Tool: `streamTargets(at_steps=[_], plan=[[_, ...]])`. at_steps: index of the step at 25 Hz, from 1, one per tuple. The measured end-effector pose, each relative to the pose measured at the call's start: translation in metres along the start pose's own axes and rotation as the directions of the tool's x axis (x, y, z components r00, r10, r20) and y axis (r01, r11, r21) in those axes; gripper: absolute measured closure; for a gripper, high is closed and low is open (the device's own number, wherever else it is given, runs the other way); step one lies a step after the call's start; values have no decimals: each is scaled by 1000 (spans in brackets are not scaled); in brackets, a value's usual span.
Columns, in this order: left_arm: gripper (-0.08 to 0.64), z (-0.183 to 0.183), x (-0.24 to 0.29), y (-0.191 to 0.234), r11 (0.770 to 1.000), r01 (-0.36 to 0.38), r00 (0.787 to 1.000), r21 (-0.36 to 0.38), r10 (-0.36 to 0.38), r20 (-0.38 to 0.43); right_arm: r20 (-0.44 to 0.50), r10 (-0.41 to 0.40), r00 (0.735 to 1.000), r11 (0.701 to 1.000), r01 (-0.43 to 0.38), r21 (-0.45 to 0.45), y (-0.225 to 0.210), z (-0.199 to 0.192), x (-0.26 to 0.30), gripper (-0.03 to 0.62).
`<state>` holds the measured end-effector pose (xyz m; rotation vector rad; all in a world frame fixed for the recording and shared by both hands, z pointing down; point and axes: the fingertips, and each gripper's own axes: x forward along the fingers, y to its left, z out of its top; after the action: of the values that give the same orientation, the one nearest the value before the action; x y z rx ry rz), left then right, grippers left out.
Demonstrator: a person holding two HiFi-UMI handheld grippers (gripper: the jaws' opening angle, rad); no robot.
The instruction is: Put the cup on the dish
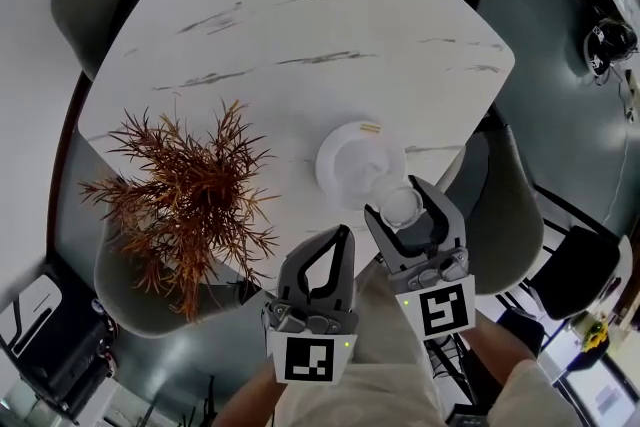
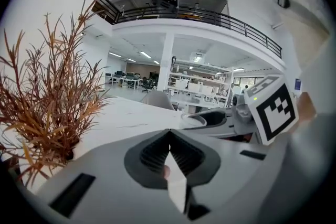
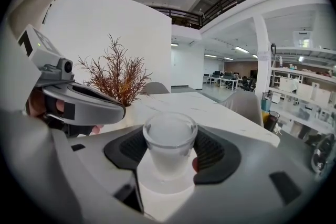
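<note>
A small frosted glass cup (image 1: 400,205) stands upright between the jaws of my right gripper (image 1: 395,198), which is shut on it. In the head view the cup sits at the near right rim of the round white dish (image 1: 345,165), close to the table's front edge; its height above the dish cannot be told. The right gripper view shows the cup (image 3: 169,144) squeezed between the dark pads (image 3: 220,152). My left gripper (image 1: 345,235) hovers just left of the right one, off the table edge, shut with nothing in it; its tips (image 2: 169,136) meet.
The white marble table (image 1: 300,25) carries a dried reddish-brown plant (image 1: 190,185) at its near left. Grey chairs (image 1: 510,215) ring the table. The person's legs are below the grippers. Office shelving and desks fill the background (image 2: 199,92).
</note>
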<state>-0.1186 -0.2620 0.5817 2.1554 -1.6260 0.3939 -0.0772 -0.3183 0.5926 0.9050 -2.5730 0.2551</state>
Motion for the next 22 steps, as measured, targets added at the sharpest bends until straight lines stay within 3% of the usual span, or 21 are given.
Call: streamTargets(at_steps=[6,22], plan=[[553,-14,13,4,999,7,1000,44,-7,-7,-8,6,1000,1000,-6,-4,0,-13,10,322],[554,-32,22,15,999,10,999,43,-8,-31,-20,23,1000,999,-24,-29,0,-43,38,322]])
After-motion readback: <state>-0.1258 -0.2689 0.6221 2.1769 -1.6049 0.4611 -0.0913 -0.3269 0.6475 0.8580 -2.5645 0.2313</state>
